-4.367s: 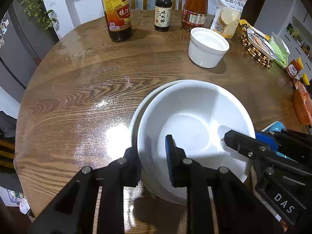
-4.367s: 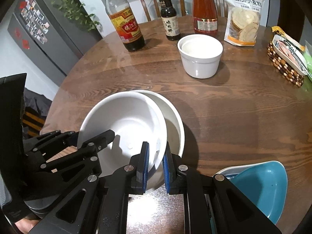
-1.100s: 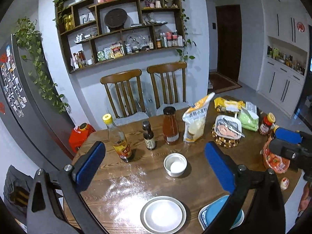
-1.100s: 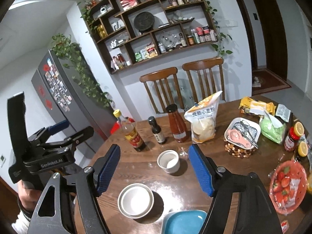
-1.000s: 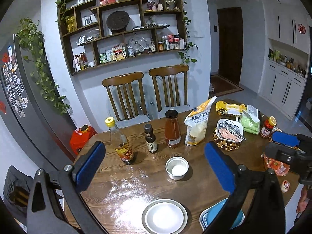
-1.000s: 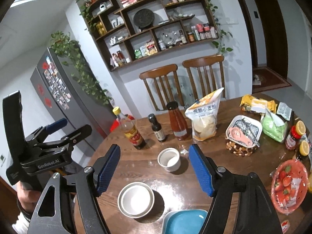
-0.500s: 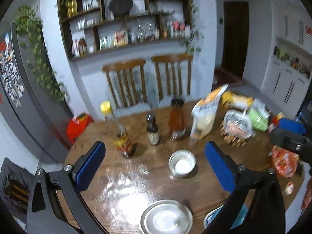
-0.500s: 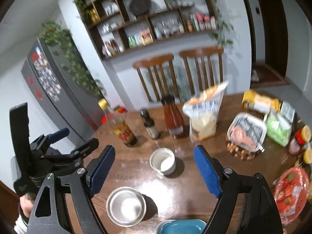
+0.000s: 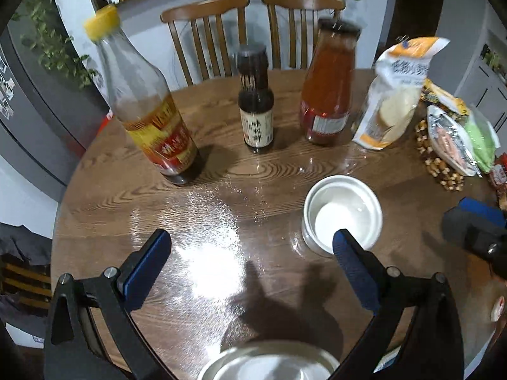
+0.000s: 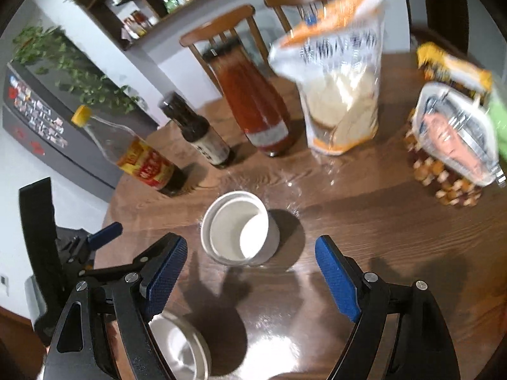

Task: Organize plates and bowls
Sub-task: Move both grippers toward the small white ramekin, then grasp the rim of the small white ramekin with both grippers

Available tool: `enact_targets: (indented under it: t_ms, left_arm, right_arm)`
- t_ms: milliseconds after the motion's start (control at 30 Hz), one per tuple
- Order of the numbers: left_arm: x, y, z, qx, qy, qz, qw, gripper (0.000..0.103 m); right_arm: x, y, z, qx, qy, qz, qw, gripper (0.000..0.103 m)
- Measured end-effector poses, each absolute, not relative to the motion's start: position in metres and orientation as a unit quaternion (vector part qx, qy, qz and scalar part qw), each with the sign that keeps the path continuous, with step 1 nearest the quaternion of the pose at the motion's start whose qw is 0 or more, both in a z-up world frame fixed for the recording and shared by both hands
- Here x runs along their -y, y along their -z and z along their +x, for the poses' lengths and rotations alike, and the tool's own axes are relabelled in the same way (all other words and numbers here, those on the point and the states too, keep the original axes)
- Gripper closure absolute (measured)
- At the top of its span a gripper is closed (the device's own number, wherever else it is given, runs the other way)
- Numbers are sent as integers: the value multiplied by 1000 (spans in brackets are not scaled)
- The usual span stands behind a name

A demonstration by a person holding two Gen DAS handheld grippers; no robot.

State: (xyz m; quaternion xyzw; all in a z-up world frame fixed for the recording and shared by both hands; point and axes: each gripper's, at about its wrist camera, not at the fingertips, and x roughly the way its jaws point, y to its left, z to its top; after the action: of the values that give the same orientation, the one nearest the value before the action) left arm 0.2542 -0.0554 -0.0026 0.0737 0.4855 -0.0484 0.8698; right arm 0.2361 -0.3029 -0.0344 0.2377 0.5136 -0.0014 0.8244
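A small white bowl (image 9: 342, 213) (image 10: 239, 228) stands on the round wooden table (image 9: 253, 171) (image 10: 364, 215). My left gripper (image 9: 250, 253) is open with nothing between its blue pads; the bowl lies just beyond its right fingertip. My right gripper (image 10: 250, 262) is open too, and the bowl sits ahead between its spread fingers without touching them. The stacked white bowls (image 9: 269, 364) (image 10: 177, 348) show only as a rim at the bottom edge of each view. The right gripper's tip (image 9: 475, 224) shows at the right of the left wrist view, the left gripper (image 10: 95, 240) at the left of the right wrist view.
Behind the small bowl stand a vinegar bottle (image 9: 149, 107), a dark sauce bottle (image 9: 256, 104), a red sauce bottle (image 9: 329, 82) and a flour bag (image 9: 396, 95). A beaded basket of packets (image 10: 453, 152) sits at the right. Two chairs (image 9: 253, 28) stand behind the table.
Both grippers have dropped from high above the table to close over it and tilted downward. The small white bowl now looms large ahead of them. Both stay open and hold nothing.
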Motion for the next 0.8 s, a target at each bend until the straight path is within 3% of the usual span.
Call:
enact_targets:
  t_ms: [167,333,367,467,567,700,800]
  left_arm:
    - [64,26,268,-499,47,77,862,1]
    - [72,41,277,-505,49,83,858,3]
    - [74,45,279,-509,53,82,855,5]
    - [80,55,284,-521,63,90,847,28]
    - [84,61,287,-529,75,87,841,35]
    - [92,65,288,-533,92,84,837,51]
    - [98,66,287,-531,97,90,837,61]
  right_arm:
    - [303,68,249,-529,-7,262,807,21]
    - [303,86,260,-538,-11,266,800,32]
    - [301,90,261,-542,-11,263,798,39]
    - [301,100,267,-553,-17,257,792,53]
    - [302,103,273,-558,-18,254,790,56]
    - [295,105,279,-562,-27,232,793,73]
    - [292,105,282,-563,-28,218,797,74]
